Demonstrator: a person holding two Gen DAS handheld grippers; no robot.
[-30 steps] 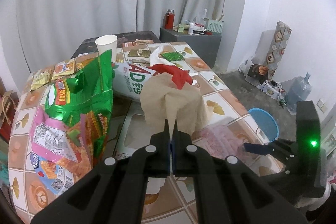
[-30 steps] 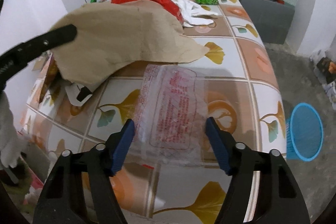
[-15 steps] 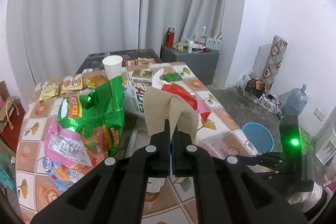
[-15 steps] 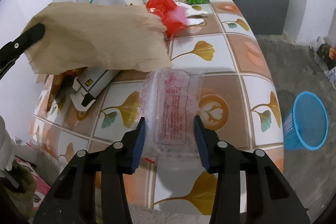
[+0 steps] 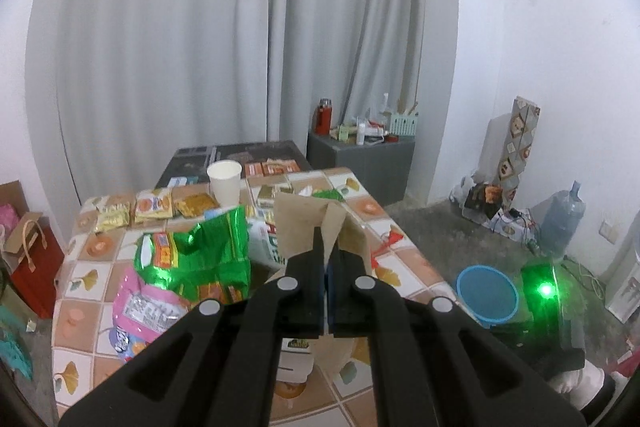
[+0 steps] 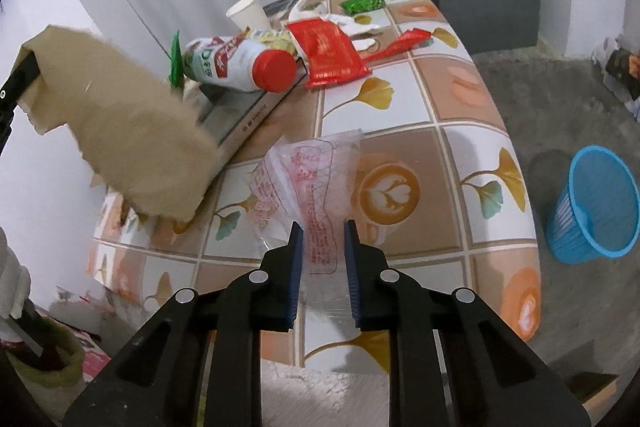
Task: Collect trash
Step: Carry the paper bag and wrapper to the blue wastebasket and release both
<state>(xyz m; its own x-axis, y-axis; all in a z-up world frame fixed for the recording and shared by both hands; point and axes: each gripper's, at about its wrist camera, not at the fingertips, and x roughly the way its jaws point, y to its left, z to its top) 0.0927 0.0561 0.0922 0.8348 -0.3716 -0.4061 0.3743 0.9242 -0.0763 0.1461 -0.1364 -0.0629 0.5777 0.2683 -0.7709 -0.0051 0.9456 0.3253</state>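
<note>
My left gripper (image 5: 329, 247) is shut on a brown paper bag (image 5: 316, 223) and holds it up above the tiled table (image 5: 404, 259). The bag also shows at the left of the right wrist view (image 6: 128, 131). My right gripper (image 6: 321, 239) is closing on a clear plastic wrapper with red print (image 6: 308, 187); the wrapper crumples between the blue pads and lifts off the table (image 6: 452, 155). A blue mesh trash basket (image 6: 592, 203) stands on the floor to the right of the table; it also shows in the left wrist view (image 5: 486, 291).
On the table lie a white bottle with a red cap (image 6: 240, 61), red wrappers (image 6: 330, 53), a paper cup (image 6: 248, 13), a green packet (image 6: 362, 3), green and pink snack bags (image 5: 192, 267) and a flat box (image 6: 244, 111). A grey cabinet (image 5: 360, 163) stands behind.
My left gripper has lifted the brown bag higher, uncovering the bottle and red wrappers. My right gripper's fingers have closed in from wide open onto the clear wrapper, which has crumpled and risen.
</note>
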